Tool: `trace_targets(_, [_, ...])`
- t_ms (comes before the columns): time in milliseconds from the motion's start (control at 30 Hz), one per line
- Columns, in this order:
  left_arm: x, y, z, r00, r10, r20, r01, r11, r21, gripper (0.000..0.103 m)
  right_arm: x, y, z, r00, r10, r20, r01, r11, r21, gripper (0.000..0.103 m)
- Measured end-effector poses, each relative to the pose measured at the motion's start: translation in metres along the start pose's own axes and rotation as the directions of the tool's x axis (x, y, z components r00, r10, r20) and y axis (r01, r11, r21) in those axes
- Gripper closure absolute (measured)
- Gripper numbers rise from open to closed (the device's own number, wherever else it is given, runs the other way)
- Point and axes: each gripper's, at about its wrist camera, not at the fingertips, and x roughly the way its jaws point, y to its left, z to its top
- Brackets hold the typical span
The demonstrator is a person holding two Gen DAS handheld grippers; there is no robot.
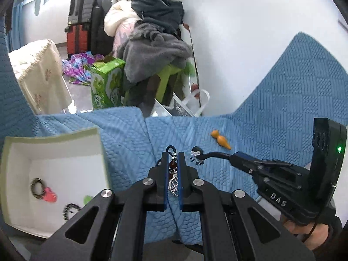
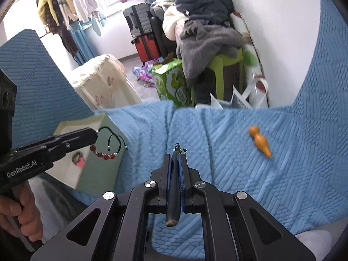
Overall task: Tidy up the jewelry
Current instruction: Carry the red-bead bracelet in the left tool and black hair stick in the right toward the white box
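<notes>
Two grippers up over the blue cover [image 1: 271, 113]. Left gripper [image 1: 173, 158] jaws nearly closed, pinching a bracelet [image 2: 106, 146]: dark cord looped above the tips, red beads dangling below. Right gripper [image 2: 178, 152] jaws clamped on a dark hairpin [image 1: 208, 155], its beaded head sticking out past the tips. Box [image 1: 54, 150] sits left of and below the left jaws, with rings and a pink piece inside. Orange gourd [image 2: 260, 141] lies on the cover, right of and beyond the right jaws.
</notes>
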Motion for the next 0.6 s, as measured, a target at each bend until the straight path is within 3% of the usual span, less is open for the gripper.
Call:
trace_targets(367, [-0.068,0.051,0.032,0.994,0.059,0.091,-0.054,0.997,-0.053,0.097,-0.038,0.069,0.061,0.993,0.030,0.115,-0.024,0.998,-0.054,0.098])
trace_targets(600, [-0.090,0.090,0.025,0.988,0.098,0.115,-0.087,0.991,-0.098,0.097,-0.028,0.116,0.071,0.989,0.071,0.127,-0.058,0.993,-0.104,0.098])
